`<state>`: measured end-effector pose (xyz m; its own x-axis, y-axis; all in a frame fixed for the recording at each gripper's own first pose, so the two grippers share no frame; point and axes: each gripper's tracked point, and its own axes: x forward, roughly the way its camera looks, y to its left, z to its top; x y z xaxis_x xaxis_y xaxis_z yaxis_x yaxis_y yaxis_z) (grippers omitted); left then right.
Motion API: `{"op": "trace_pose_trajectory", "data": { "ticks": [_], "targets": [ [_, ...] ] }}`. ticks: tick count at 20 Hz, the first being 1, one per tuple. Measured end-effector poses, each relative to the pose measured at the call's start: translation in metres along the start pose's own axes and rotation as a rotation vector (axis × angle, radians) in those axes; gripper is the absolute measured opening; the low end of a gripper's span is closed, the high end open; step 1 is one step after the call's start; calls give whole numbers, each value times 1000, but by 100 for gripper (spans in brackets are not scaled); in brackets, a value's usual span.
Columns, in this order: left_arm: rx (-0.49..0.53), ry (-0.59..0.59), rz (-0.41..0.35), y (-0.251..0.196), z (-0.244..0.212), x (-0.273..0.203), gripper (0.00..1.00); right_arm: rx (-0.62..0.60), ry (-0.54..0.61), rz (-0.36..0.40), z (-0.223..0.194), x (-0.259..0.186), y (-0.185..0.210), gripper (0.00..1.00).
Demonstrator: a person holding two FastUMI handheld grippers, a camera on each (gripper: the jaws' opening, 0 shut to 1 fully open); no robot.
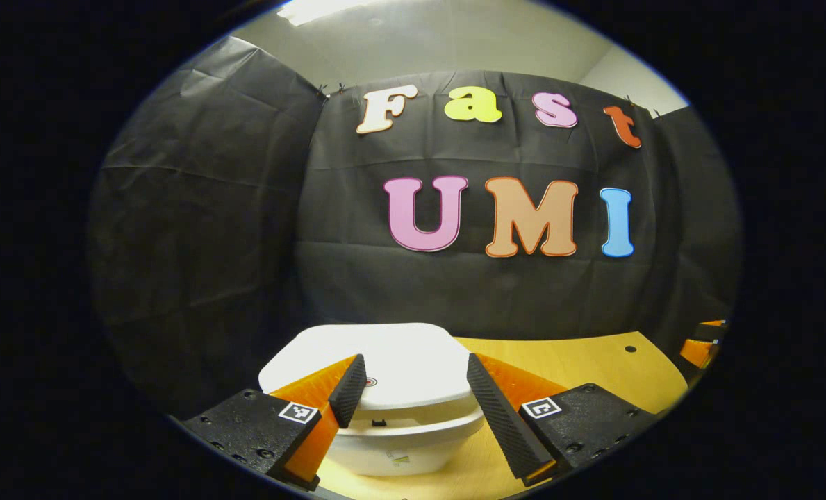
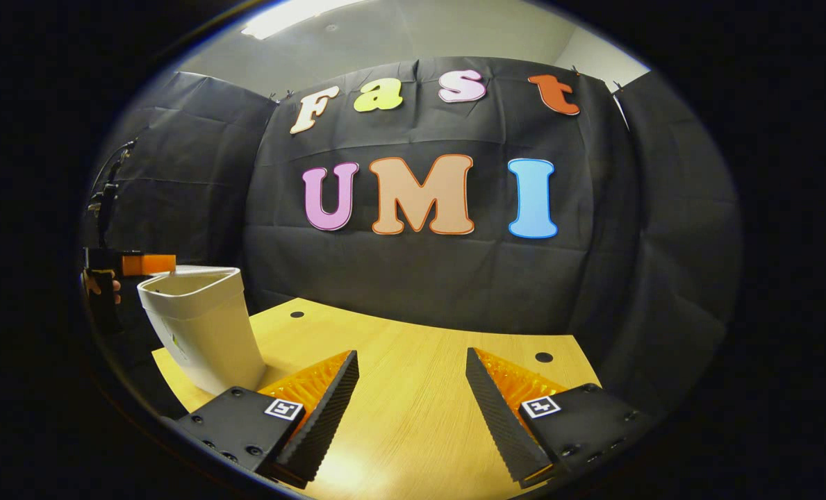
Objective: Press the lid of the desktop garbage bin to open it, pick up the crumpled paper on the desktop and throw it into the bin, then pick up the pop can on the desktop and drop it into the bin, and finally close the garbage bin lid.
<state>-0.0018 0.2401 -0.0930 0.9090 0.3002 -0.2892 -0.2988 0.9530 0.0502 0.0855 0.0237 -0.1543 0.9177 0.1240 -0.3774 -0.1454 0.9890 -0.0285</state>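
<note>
The white desktop bin (image 1: 406, 444) stands on the wooden table (image 1: 579, 368) just ahead of my left gripper (image 1: 414, 361). Its white lid (image 1: 399, 347) lies flat and shut, with a small red mark near its front edge. My left gripper is open, hovering at lid height, with nothing between its fingers. In the right gripper view the bin (image 2: 201, 326) stands at the table's left end, and the left gripper (image 2: 131, 267) hangs by its top, held by a hand (image 2: 100, 285). My right gripper (image 2: 413, 357) is open above the bare tabletop (image 2: 419, 417), to the right of the bin.
Black cloth walls close the booth behind and on both sides. The tabletop has small round holes (image 2: 543, 357) near its far edge. A dark stand (image 2: 107, 187) rises at the left beyond the table. The right gripper (image 1: 704, 340) shows at the far right edge of the left gripper view.
</note>
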Motion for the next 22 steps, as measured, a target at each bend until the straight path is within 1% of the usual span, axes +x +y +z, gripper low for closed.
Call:
{"op": "trace_pose_trajectory", "data": {
  "ticks": [3, 4, 6, 7, 8, 9, 10, 12, 13, 14, 15, 16, 17, 18, 20, 22],
  "targets": [
    [25, 45, -9, -2, -19, -3, 91, -3, -8, 5, 2, -3, 2, 98],
    [38, 19, -15, -2, -16, -4, 91, -7, -10, 6, 1, -5, 2, 98],
    [49, 64, -18, -4, -23, 1, 90, -15, -6, -5, -2, -4, -1, 98],
    [68, 78, -20, -4, -26, 2, 92, -15, -3, -10, -3, -4, -2, 98],
    [56, 80, -26, -3, -25, 1, 92, -14, -4, -14, -6, -6, -3, 98],
    [11, 94, -49, -7, -30, -2, 92, -14, -9, -19, -5, -6, -4, 98],
    [2, 74, -64, -12, -26, -6, 92, -12, -11, -19, -5, -7, -3, 98],
    [85, 78, -83, -15, -25, -2, 93, 1, -17, -17, -2, -7, -2, 98],
    [91, 68, -94, -18, -21, 0, 93, 7, -25, -15, 3, -8, -2, 98],
    [94, 45, -85, -17, -14, -1, 93, 13, -39, -19, 8, -10, -5, 98],
    [100, 15, -80, -20, -5, -1, 96, 18, -59, -26, 15, -12, -9, 98],
    [110, -26, -82, -26, 7, 0, 96, 23, -74, -34, 21, -15, -11, 98],
    [117, -72, -83, -33, 19, 0, 99, 29, -83, -41, 26, -17, -15, 98],
    [120, -116, -93, -42, 33, 0, 96, 34, -92, -51, 30, -19, -19, 98],
    [114, -163, -135, -66, 48, 1, 95, 50, -115, -75, 40, -26, -27, 98],
    [85, -192, -185, -94, 57, 0, 95, 67, -148, -96, 52, -36, -33, 98]
  ]
}}
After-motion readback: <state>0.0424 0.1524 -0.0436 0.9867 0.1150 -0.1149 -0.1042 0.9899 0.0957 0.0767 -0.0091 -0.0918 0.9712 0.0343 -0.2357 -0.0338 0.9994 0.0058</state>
